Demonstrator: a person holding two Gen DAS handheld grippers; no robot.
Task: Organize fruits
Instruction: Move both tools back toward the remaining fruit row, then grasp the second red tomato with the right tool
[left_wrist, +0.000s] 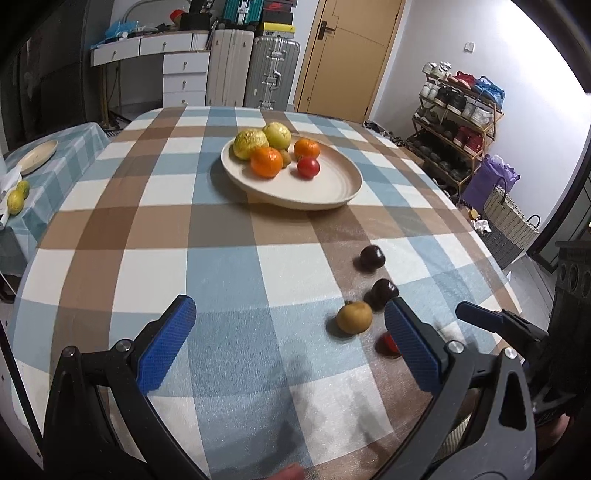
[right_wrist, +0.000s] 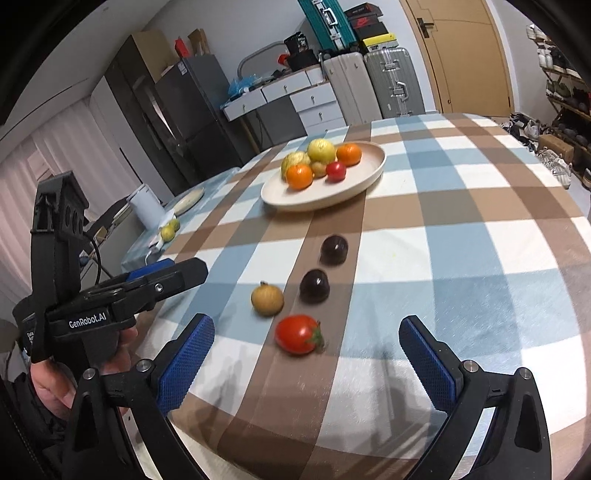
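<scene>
1. Step in hand, as I judge it: gathering the loose fruit into the cream plate (right_wrist: 373, 173). Six pieces already sit on its far-left part; four lie on the checked tablecloth (right_wrist: 480, 258) nearer the grippers.
2. The loose four: a red tomato (right_wrist: 298, 334) nearest, a tan round fruit (right_wrist: 267, 298) just to its left and further off, then two dark plums (right_wrist: 314, 286) (right_wrist: 333, 249) in a line running away toward the plate.
3. The right gripper (right_wrist: 306, 365) hovers above the near edge of the table with its fingers wide apart and nothing between them; the tomato lies just ahead of the gap.
4. The left gripper (left_wrist: 291, 343) also has its fingers spread and empty, with bare cloth between them; the tan fruit (left_wrist: 354, 316) lies just inside its right finger.
5. The next move likely calls for lowering the right gripper so its fingers straddle the tomato, then closing gently.
6. Materials: the tomato looks smooth, glossy and probably soft; the plums are dark and shiny; the tan fruit is matt with a small stem nub. All are round and may roll on the cloth. The finger pads (right_wrist: 184, 365) are blue with a knurled grip.
</scene>
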